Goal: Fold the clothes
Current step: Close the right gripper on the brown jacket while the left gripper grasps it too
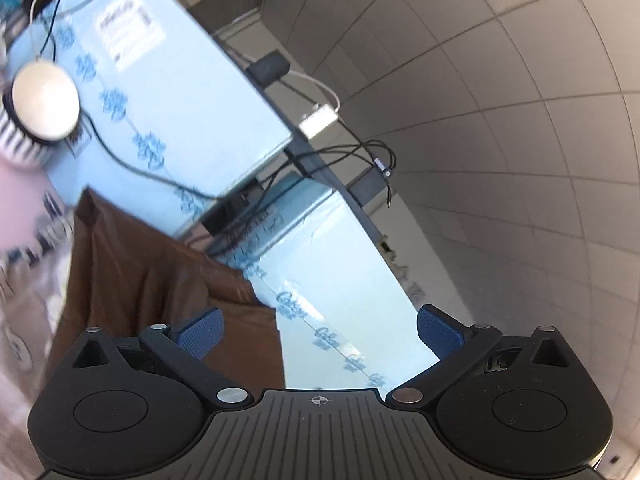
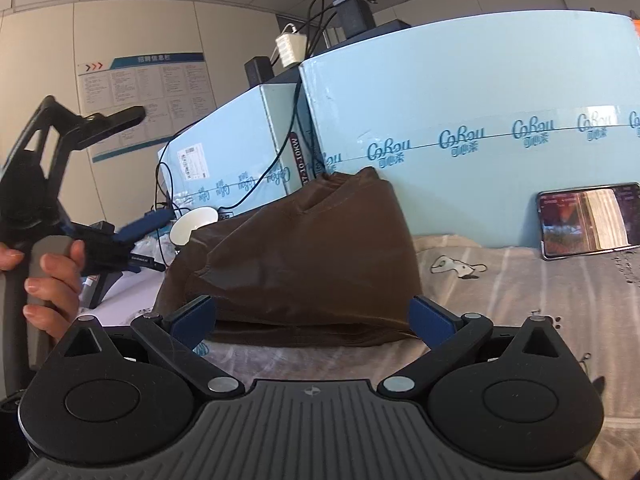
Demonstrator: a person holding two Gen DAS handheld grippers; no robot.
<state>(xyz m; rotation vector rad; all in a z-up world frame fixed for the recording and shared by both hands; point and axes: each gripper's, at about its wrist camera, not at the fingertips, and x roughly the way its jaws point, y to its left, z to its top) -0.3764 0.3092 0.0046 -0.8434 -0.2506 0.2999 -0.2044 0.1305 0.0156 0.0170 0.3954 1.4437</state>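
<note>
brown garment (image 2: 296, 256) lies in a folded-looking heap on the patterned bed sheet (image 2: 520, 304), against blue cartons (image 2: 460, 92) | right gripper (image 2: 312, 322) wide, empty, at its near edge | left gripper (image 1: 318, 330) wide, empty, raised | advice: square edges, smooth creases | tiled-ceiling room, phone (image 2: 588, 220) leaning right

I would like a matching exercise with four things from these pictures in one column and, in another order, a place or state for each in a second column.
1. brown garment
2. phone
3. right hand-held gripper
4. white power strip

a. on top of the blue boxes
b. open, holding nothing
c. leaning against a blue box
d. bunched on the bed cover

Pairs: 1-d, 2-c, 3-b, 4-a
</note>
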